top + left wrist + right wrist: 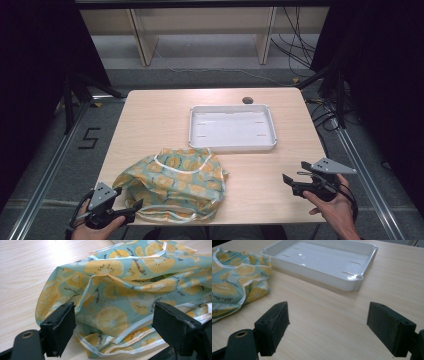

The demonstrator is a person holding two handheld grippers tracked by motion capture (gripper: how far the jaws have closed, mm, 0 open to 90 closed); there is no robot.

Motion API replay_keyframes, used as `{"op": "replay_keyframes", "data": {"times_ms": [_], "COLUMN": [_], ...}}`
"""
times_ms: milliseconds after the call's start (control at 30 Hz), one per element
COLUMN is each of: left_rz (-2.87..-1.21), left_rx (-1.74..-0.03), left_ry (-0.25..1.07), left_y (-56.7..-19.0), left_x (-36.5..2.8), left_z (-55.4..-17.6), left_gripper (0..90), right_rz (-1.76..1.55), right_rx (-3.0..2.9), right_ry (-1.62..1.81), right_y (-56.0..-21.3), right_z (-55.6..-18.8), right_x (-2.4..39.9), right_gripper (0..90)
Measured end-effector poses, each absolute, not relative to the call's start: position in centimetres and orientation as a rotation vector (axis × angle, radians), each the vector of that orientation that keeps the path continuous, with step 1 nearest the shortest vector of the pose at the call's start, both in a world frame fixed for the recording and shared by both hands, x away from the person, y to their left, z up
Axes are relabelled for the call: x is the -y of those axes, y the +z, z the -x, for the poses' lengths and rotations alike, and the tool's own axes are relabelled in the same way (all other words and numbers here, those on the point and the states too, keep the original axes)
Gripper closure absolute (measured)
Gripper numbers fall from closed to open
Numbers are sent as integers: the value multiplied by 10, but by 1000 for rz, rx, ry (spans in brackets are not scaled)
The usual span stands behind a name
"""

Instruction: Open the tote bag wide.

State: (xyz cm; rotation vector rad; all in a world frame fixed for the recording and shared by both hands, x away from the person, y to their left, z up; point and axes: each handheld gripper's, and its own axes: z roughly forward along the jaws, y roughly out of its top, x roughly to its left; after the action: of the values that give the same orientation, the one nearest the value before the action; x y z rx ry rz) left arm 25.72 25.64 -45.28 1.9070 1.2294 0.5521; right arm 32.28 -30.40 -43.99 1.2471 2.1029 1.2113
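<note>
A crumpled bag (172,182) printed with orange slices on pale blue-green lies at the table's front left, its white-edged handles (120,336) trailing at the near side. My left gripper (127,212) stands open at the table's front edge, jaws wide apart, with the bag's near edge (112,322) just ahead of them and not gripped. My right gripper (296,172) is open over bare wood at the front right, nothing between its jaws (327,330). The bag (234,282) lies to its left, apart from it.
A white shallow tray (272,145) stands empty behind the bag near the table's middle; its near corner (358,281) lies ahead of the right gripper. A small cable hole (247,100) sits at the table's far edge. Cables and a shelf frame lie beyond on the floor.
</note>
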Motion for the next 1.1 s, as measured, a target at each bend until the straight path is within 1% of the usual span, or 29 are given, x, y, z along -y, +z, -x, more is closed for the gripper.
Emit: {"op": "replay_keyframes", "data": {"times_ms": [267,367,433,567,600,667,700,867,1000,1100], "left_rz": [-1909,-1919,-1917,-1919,-1919,-1916,-1917,-1906,-1919,-1945], "left_rx": [-1231,-1220,-1239,-1219,-1220,-1221,-1220,-1229,-1233,-1219], "left_ry": [545,549,545,552,551,553,553,549,554,550], "left_y": [-453,-453,-452,-452,-452,-452,-452,-453,-452,-452], "left_x": [-256,-256,-255,-256,-256,-256,-256,-256,-256,-258], "left_z": [-257,-257,-256,-257,-257,-257,-257,-257,-257,-257], "left_gripper": [180,180,179,180,180,180,180,179,179,179], "right_rz": [-1185,-1213,-1196,-1120,-1172,-1161,-1104,-1088,-1066,-999], "right_rx": [-2094,-2104,-2118,-2141,-2140,-2154,-2166,-2193,-2216,-2265], "right_ry": [1226,1234,1235,1240,1236,1247,1242,1268,1269,1293], "right_y": [-437,-438,-438,-438,-436,-436,-435,-435,-435,-434], "right_z": [-324,-323,-323,-326,-323,-324,-326,-324,-325,-326], "right_x": [305,301,299,295,292,288,286,271,263,246], "right_gripper": [192,192,193,194,195,197,201,233,232,242]}}
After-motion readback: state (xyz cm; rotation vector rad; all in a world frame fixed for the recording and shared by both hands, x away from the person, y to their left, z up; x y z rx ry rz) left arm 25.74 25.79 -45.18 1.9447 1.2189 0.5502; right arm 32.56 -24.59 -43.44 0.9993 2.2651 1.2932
